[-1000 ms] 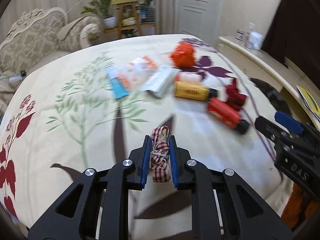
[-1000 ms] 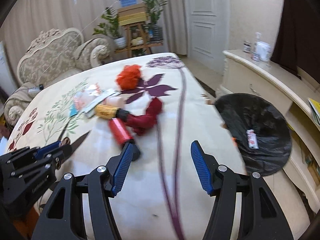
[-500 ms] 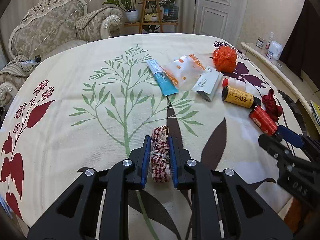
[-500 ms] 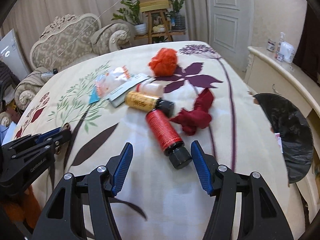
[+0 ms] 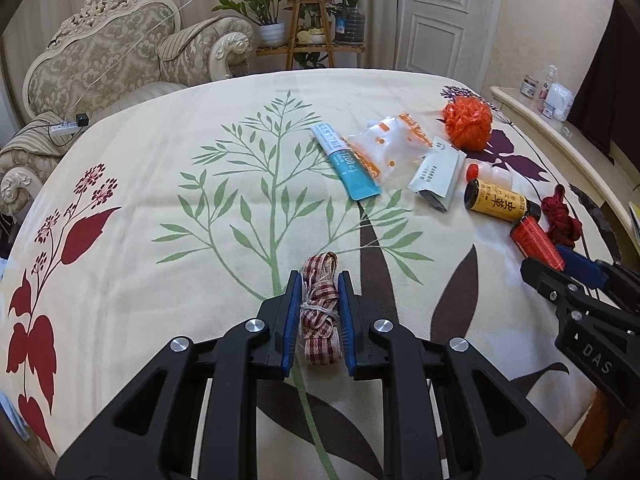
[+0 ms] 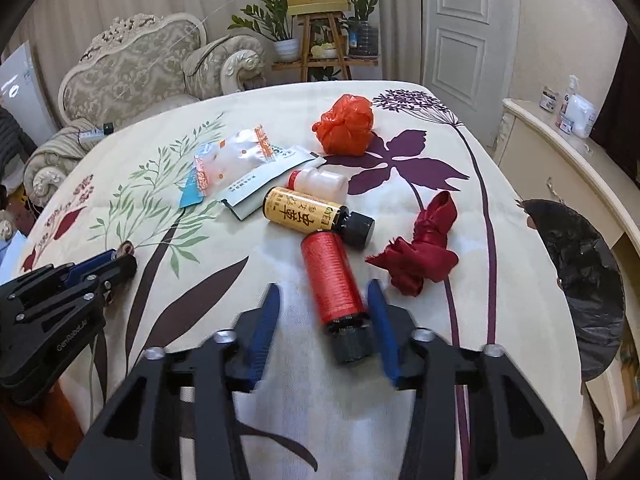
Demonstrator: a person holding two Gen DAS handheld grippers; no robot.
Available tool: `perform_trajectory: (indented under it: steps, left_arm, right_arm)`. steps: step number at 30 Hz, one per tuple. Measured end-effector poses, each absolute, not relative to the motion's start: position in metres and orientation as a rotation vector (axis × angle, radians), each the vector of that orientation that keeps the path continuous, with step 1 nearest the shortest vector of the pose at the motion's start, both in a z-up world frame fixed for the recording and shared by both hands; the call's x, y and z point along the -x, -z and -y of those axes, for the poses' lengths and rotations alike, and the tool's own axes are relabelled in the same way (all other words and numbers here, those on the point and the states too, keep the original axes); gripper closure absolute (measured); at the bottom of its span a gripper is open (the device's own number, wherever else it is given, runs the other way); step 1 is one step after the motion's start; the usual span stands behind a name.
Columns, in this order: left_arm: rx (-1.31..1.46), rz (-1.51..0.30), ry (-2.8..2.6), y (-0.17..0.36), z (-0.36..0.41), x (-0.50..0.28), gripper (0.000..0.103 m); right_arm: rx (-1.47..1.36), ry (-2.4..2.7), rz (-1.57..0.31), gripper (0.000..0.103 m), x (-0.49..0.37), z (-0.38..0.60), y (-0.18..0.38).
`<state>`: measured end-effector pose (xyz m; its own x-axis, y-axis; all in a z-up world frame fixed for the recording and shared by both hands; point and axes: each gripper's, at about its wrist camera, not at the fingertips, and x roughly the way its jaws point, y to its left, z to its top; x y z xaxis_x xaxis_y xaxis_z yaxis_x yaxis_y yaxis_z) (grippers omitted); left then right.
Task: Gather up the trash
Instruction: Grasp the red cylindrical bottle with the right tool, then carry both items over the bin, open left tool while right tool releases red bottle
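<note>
My left gripper [image 5: 319,312] is shut on a bundle of red checked ribbon [image 5: 320,308], held just above the flowered bedspread [image 5: 160,208]. My right gripper [image 6: 324,320] is open, its blue pads on either side of a red bottle with a black cap [image 6: 334,284] that lies on the bedspread; the right pad is close to the bottle. Beyond lie a yellow bottle [image 6: 308,212], a small white bottle [image 6: 320,180], a red cloth knot [image 6: 420,252], an orange plastic bag ball [image 6: 346,124] and several wrappers [image 6: 240,164].
A black trash bag [image 6: 580,280] hangs open at the right of the bed, beside a cream sideboard [image 6: 560,160]. An ornate sofa [image 5: 100,52] and a plant stand [image 5: 312,12] are behind the bed. The left gripper body shows in the right wrist view [image 6: 60,300].
My right gripper has swung left from the trash bag and moved down around the red bottle, jaws narrower. My left gripper has kept hold of the ribbon and turned slightly left.
</note>
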<state>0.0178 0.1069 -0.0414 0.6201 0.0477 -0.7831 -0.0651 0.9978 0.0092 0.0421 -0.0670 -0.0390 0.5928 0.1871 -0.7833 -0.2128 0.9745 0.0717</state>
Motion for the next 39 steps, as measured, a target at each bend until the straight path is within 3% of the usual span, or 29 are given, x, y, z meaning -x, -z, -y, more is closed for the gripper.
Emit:
perform_trajectory:
  steps: [1,15,39]
  left_arm:
    - [0.023,-0.901,-0.065,0.042,-0.107,-0.019,0.085]
    - [0.006,-0.858,-0.001,0.031,-0.076,-0.012,0.085]
    - [-0.093,-0.784,0.343,0.007,0.133,-0.050,0.085]
  right_arm:
    - [0.030,-0.239,-0.914,0.078,-0.042,0.066,0.040]
    - [-0.011,-0.212,-0.848,0.078,-0.004,0.098,0.021]
    - [-0.131,0.180,-0.714,0.078,-0.010,0.278,0.008]
